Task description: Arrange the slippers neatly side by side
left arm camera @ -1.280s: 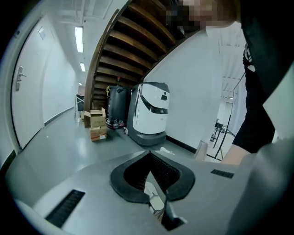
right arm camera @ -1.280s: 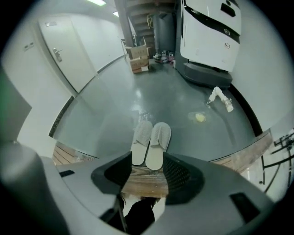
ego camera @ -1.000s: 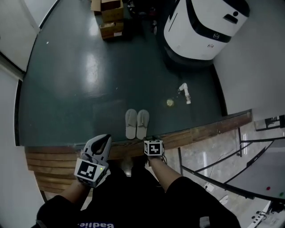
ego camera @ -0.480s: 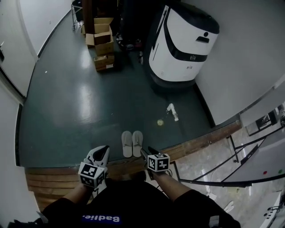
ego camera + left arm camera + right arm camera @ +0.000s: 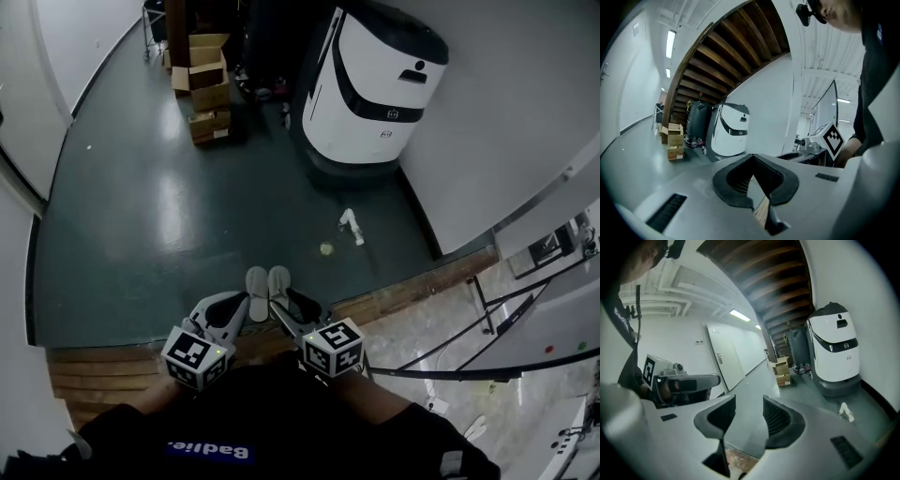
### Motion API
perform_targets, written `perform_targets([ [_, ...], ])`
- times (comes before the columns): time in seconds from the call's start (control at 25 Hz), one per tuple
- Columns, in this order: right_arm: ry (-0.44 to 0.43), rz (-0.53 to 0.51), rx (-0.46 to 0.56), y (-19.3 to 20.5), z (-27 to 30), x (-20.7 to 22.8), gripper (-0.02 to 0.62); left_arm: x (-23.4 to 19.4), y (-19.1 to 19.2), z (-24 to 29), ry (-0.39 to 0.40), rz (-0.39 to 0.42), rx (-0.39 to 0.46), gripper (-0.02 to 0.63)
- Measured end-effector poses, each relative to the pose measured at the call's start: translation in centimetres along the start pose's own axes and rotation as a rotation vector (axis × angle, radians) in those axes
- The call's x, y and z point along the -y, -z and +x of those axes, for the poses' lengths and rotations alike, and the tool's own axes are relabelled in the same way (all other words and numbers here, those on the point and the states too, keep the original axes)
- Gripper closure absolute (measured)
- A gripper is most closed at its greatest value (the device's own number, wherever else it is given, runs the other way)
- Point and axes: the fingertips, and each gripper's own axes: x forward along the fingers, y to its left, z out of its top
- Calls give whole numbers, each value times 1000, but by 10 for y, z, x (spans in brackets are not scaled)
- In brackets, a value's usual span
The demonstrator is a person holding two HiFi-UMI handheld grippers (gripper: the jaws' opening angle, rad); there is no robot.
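Two pale grey slippers lie side by side on the dark green floor, toes pointing away, just beyond the wooden step edge. Both grippers are held up between the camera and the slippers' heels and cover their near ends. The left gripper is at the left slipper's heel side; in the left gripper view its fingertips meet with nothing between them. The right gripper is over the right slipper's heel side; in the right gripper view it stands open, with only floor showing in the gap. Neither gripper view shows the slippers.
A large white and black cleaning machine stands at the back right beside a white wall. Cardboard boxes are stacked at the back. A white bottle and a small yellowish scrap lie on the floor. A wooden step edge and railing run right.
Both grippers have risen and come forward, now covering the slippers' near ends. The head view has tilted up a little. The slippers have stayed side by side.
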Motion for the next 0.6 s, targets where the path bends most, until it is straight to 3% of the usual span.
perform_targets([
  [0.08, -22, -12, 26, -13, -7, -10, 417, 10, -7, 1, 25, 7, 7, 604],
  [0.2, 1, -70, 93, -29, -20, -18, 597, 17, 0, 3, 38, 2, -19, 605],
  [0.6, 24, -148, 144, -22, -35, -32, 597, 35, 9, 6, 68, 25, -41, 604],
])
